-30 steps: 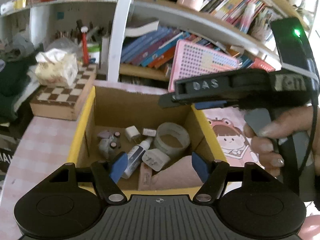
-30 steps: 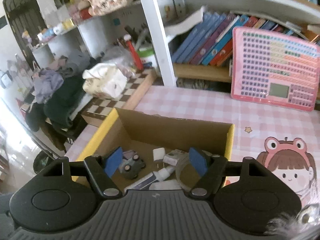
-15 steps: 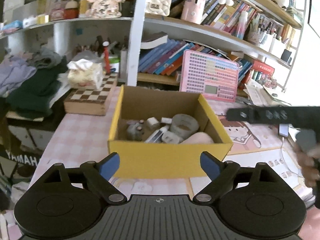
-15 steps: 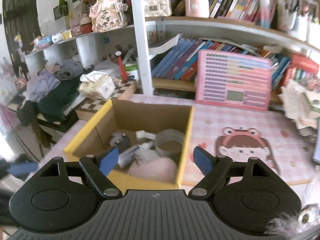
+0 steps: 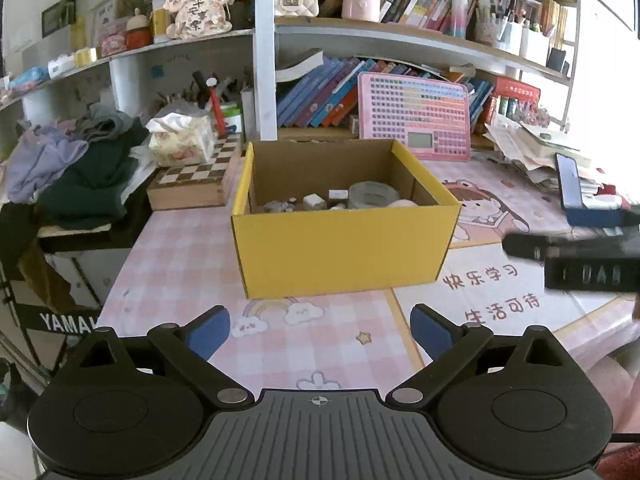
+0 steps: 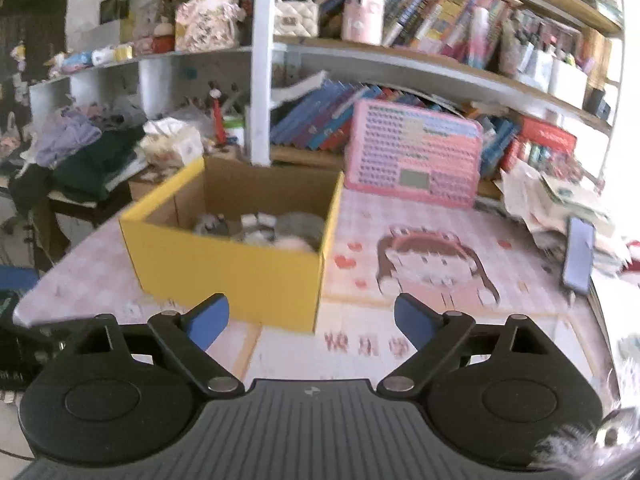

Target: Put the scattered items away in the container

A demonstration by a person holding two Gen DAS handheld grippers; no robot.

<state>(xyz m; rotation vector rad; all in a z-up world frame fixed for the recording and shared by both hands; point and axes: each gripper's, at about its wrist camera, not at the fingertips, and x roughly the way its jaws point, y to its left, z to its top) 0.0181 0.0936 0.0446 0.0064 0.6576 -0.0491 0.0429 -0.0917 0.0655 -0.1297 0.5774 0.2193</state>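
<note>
The yellow cardboard box (image 5: 344, 248) stands on the pink checked table mat (image 5: 180, 256), its open top showing the gathered items: a grey tape roll (image 5: 372, 194), a small white plug (image 5: 313, 201), a grey toy (image 5: 276, 206) and something pale pink (image 5: 402, 203) against the right wall. None of these can be made out more closely.

The left gripper (image 5: 320, 330) hovers above the mat in front of the box, well apart from it. Its jaws have just been opening and stand wide, with nothing between the blue pads (image 5: 208, 330). At the right edge of the left wrist view the right gripper's black body (image 5: 576, 254) shows blurred, side on.

In the right wrist view the right gripper (image 6: 310, 320) is also short of the box (image 6: 228, 270), off its near right corner. Its jaws have likewise just been opening and are wide and empty. This view is blurred.

Behind the box a pink learning tablet (image 5: 414, 116) leans against the bookshelf (image 5: 360, 36). A chessboard box (image 5: 192, 184) with a tissue pack (image 5: 180, 140) on it sits to the left, and a phone (image 5: 570, 184) stands propped at the right.
</note>
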